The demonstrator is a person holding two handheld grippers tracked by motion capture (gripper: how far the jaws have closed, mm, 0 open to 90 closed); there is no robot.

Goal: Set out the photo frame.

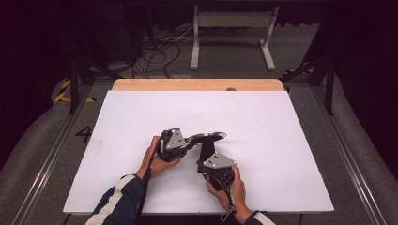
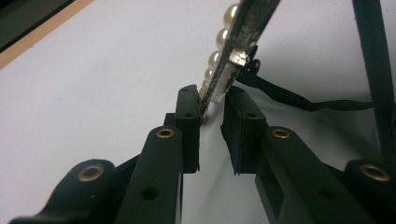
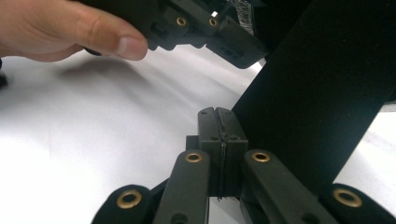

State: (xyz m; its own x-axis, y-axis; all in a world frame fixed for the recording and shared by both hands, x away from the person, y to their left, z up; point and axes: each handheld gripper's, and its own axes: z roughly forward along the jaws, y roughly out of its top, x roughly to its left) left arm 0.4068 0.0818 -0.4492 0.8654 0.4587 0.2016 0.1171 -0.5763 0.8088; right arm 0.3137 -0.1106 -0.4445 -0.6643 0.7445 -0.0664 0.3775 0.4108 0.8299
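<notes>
The left gripper point(image 2: 212, 109) stands slightly parted astride the end of a pearl-edged strap point(image 2: 233, 51), whose long axis runs up and away from it. The right gripper point(image 3: 219, 128) is clenched on black fabric point(image 3: 322, 93) (probably the same item), above the white table point(image 1: 281, 140).

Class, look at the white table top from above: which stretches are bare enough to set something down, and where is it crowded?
The white table top is bare along the far wooden edge, and down both sides. It is crowded near the middle front, where the left tongs and right tongs meet at the pearl-edged black piece.
</notes>
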